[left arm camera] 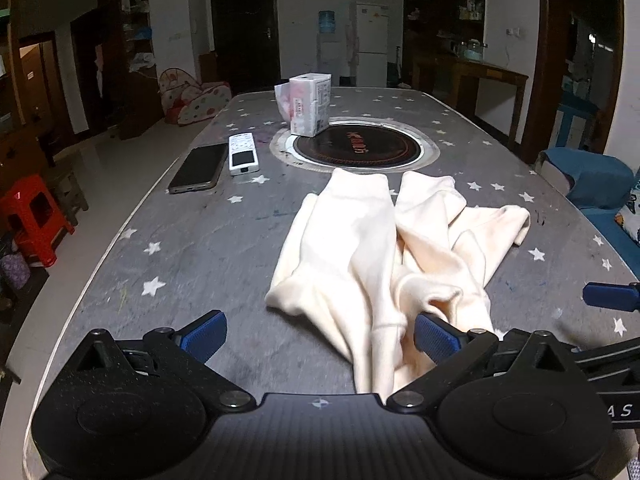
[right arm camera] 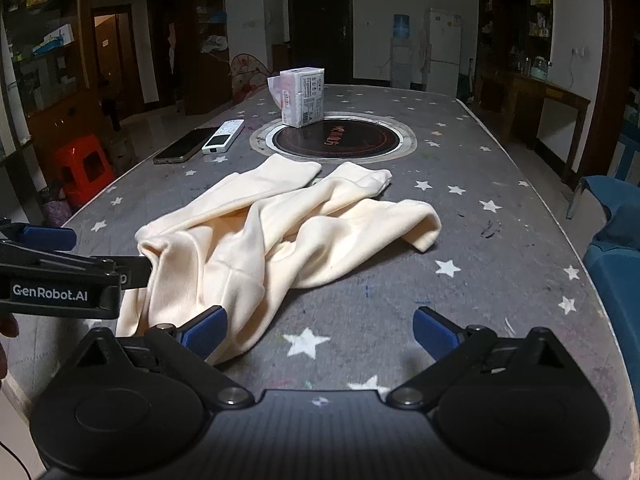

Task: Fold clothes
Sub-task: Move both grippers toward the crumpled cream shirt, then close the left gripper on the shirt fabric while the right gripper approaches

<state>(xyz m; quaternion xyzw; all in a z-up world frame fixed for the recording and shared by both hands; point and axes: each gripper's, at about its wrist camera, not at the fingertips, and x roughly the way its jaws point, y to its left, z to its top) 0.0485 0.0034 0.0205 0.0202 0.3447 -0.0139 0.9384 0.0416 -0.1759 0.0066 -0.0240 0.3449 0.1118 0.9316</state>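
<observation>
A cream garment [left arm camera: 348, 248], with two leg-like tubes, lies crumpled on the grey star-patterned table [left arm camera: 192, 248]. My left gripper [left arm camera: 320, 334] is open at the garment's near end. The cloth runs between its blue fingers and bunches against the right fingertip [left arm camera: 434, 336]. In the right wrist view the same garment [right arm camera: 256, 232] spreads across the table's middle. My right gripper [right arm camera: 320, 330] is open over bare table, its left fingertip [right arm camera: 204, 330] touching the cloth's near edge. The left gripper [right arm camera: 96, 256] enters from the left, with one finger buried in the fabric.
A phone [left arm camera: 198, 168] and a white remote [left arm camera: 243, 153] lie at the far left of the table. A white packet [left arm camera: 310, 104] stands by a round inset hob [left arm camera: 352, 148]. A red stool [left arm camera: 34, 216] stands left of the table, a blue seat [left arm camera: 592, 180] right.
</observation>
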